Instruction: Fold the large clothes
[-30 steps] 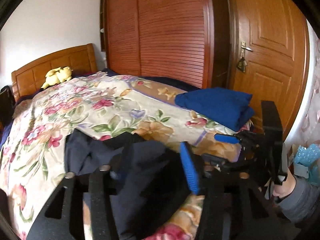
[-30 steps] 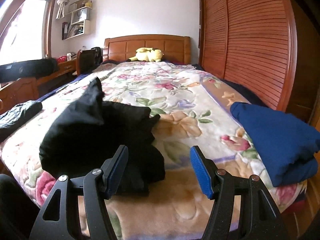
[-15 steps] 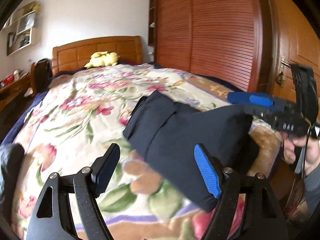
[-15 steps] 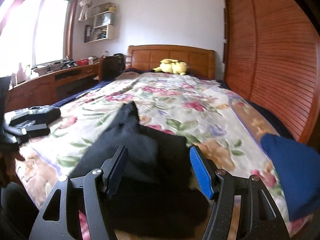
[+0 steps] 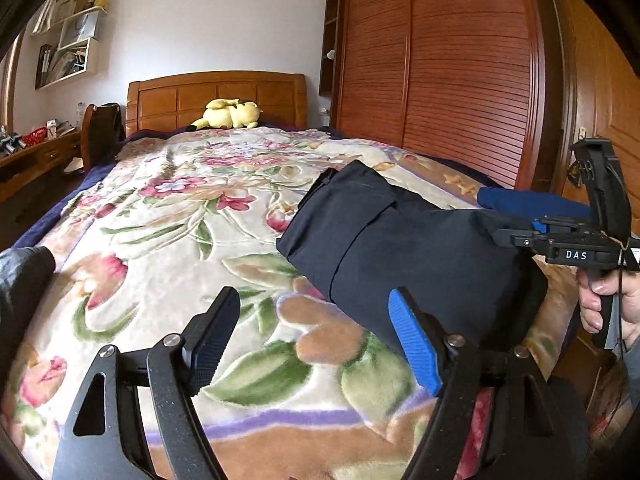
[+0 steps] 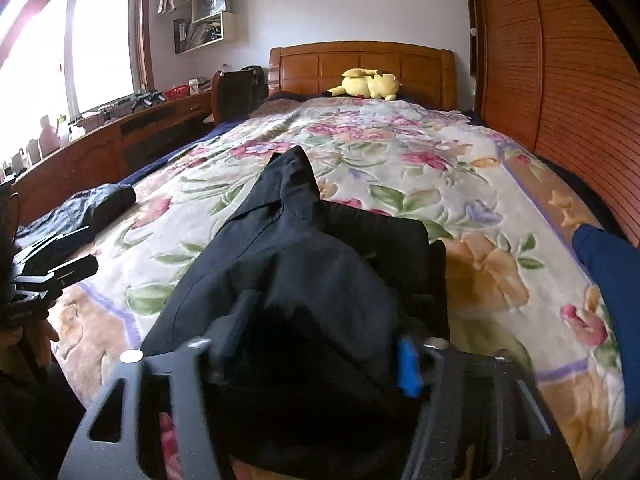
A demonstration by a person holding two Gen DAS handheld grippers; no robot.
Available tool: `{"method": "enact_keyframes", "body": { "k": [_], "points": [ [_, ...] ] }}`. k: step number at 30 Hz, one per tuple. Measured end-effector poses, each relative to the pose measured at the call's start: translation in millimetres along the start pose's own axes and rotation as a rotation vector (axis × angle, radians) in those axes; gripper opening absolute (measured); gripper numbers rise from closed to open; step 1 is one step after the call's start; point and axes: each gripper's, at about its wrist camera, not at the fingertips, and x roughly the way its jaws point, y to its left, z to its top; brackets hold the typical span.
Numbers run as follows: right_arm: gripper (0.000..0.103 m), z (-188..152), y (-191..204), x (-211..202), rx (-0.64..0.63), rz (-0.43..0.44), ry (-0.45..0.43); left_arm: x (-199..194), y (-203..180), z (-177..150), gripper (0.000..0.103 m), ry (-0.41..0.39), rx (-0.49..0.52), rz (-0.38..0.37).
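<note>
Dark garment (image 6: 320, 280) lies lengthwise toward headboard (image 6: 360, 64), near end clamped by closing right gripper (image 6: 320, 344); left gripper (image 5: 316, 344) open, empty.

R tool (image 6: 320, 344) newly clamped on garment (image 6: 320, 272)

The dark garment (image 6: 304, 304) hides the right gripper's (image 6: 320, 344) fingers (image 6: 408, 364) (blurred, mostly buried).

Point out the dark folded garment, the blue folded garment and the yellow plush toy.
dark folded garment (image 5: 420, 248), left wrist view, top fold.
blue folded garment (image 6: 612, 264), right wrist view, upper edge.
yellow plush toy (image 6: 370, 84), right wrist view, body.
</note>
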Motion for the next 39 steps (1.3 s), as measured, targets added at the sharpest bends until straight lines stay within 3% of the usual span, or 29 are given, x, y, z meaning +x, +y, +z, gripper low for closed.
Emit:
{"method": "enact_keyframes", "body": {
  "k": [2,8,12,19,23,28,30,33,35,37,39],
  "points": [
    [0.024,-1.9,3.1,-3.6,-0.017,0.02,-0.014,4.3,1.6,-5.8,0.078,0.001,-0.004,-0.001],
    [0.011,-14.7,16.8,-33.7,-0.046,-0.018,-0.096,11.4,2.5,-11.7,0.078,0.034,-0.014,-0.034],
    [0.01,-27.9,7.8,-46.5,-0.024,-0.042,-0.104,5.8,-5.7,-12.4,0.078,0.017,-0.009,-0.07],
    [0.008,-63.2,-24.1,-31.6,0.025,-0.185,-0.024,5.2,-15.2,-13.3,0.078,0.017,0.03,-0.071],
    [0.008,-71.5,-33.7,-19.5,0.091,-0.166,0.0,5.8,-16.1,-14.8,0.078,0.02,0.039,-0.052],
    [0.009,-67.0,-27.1,-10.4,0.057,-0.196,0.016,6.8,-16.1,-16.1,0.078,0.023,0.038,-0.037],
    [0.011,-66.1,-25.1,-10.1,0.05,-0.207,0.016,6.8,-16.3,-16.9,0.078,0.026,0.039,-0.035],
    [0.027,-65.8,-26.6,-9.9,0.041,-0.229,0.023,6.7,-18.1,-17.7,0.078,0.024,0.045,-0.03],
    [0.05,-69.0,-30.4,-6.7,0.05,-0.24,0.035,7.0,-18.7,-17.6,0.078,0.024,0.044,-0.026],
    [0.066,-71.3,-35.7,-6.3,0.071,-0.262,0.031,6.8,-20.4,-18.2,0.078,0.025,0.045,-0.023],
    [0.074,-73.4,-42.0,-5.2,0.106,-0.256,0.028,7.5,-22.0,-18.7,0.078,0.029,0.05,-0.018]
  ]
}}
